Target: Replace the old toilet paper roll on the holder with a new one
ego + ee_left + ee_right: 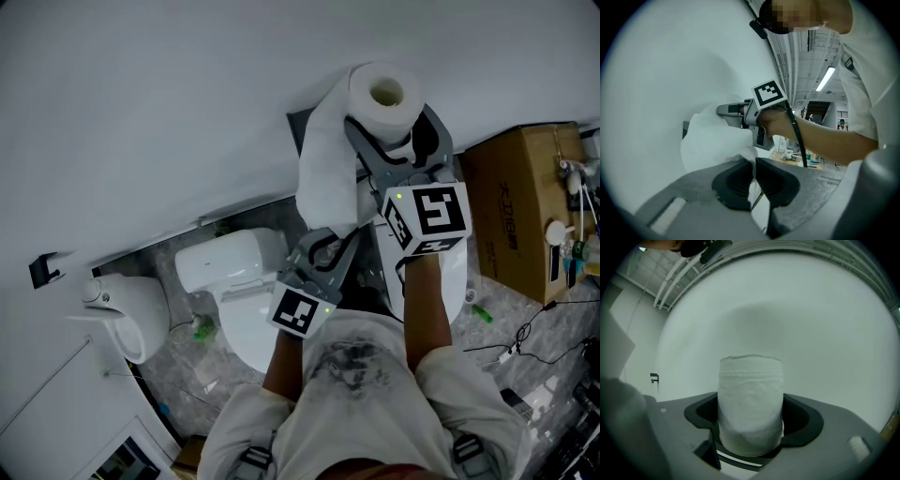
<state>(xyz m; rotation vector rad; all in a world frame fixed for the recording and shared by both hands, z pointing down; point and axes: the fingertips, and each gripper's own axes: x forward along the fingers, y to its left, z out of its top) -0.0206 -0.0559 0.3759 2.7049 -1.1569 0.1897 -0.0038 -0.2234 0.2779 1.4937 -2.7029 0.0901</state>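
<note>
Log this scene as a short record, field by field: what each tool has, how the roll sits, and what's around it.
left tool: shut on the loose sheet, pinched between its pads
right tool: shut on the toilet paper roll, pads on its sides
roll pose: upright, core hole facing up, close to the white wall
sheet path: hangs from the toilet paper roll down to the left tool
surroundings: toilet below, cardboard box at the right of the head view

holder (298, 122) — mostly behind paper (325, 164) | toilet (230, 267) — partly behind left arm (281, 361)
</note>
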